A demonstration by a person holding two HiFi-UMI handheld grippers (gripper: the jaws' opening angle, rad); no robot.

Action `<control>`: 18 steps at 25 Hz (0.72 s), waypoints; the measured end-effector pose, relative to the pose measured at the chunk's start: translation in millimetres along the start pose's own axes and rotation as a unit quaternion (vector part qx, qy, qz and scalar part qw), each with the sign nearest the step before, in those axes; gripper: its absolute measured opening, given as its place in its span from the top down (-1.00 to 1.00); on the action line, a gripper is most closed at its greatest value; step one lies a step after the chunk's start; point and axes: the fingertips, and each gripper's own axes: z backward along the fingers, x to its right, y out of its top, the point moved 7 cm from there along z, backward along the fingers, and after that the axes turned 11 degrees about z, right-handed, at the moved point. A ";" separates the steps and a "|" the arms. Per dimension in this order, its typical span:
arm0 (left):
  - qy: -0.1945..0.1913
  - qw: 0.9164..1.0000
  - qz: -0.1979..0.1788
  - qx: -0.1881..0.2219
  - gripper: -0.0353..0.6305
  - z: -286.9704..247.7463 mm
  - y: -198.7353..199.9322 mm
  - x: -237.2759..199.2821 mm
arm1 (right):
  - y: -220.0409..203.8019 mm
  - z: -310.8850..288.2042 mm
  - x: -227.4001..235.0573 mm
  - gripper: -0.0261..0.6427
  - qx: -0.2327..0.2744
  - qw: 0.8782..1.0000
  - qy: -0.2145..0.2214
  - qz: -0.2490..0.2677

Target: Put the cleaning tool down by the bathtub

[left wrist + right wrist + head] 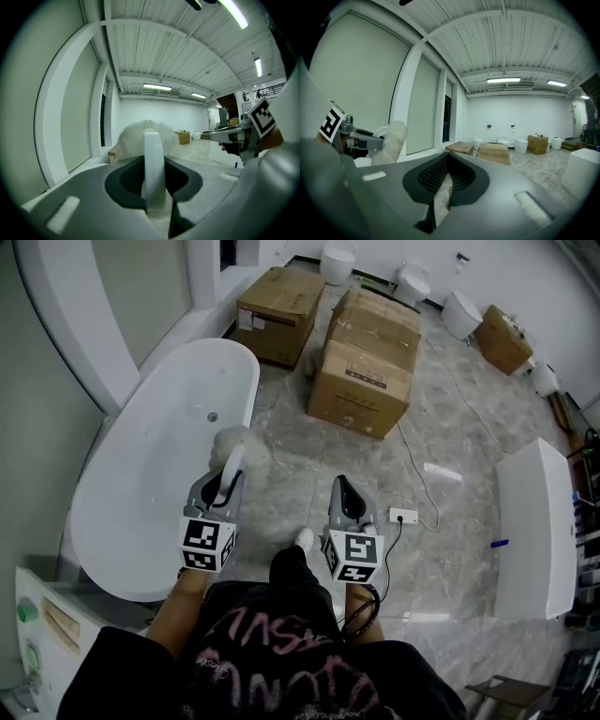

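White-handled cleaning tool [153, 164] clamped in my left gripper [223, 486], I'd lower it slowly beside the bathtub [141, 465] below those jaws, right gripper [348, 498] closed on nothing.

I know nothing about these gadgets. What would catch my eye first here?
First, the big white bathtub at the left of the head view, with a fluffy white cleaning tool held near its rim by the left gripper. Beyond them, large cardboard boxes stand on the grey floor. The right gripper is shut and empty.
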 end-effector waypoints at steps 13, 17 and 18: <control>-0.003 1.000 -0.002 -0.031 0.64 -58.8 -6.3 4.8 | -26.4 -49.3 35.9 0.88 -0.029 0.999 0.013 -0.015; 0.000 0.999 0.001 -0.040 0.64 -73.9 -9.8 1.8 | -34.5 -65.0 41.1 0.88 -0.036 0.999 0.020 -0.020; 0.000 0.999 0.002 -0.042 0.64 -78.5 -10.4 1.6 | -36.1 -68.9 43.6 0.88 -0.038 0.999 0.020 -0.021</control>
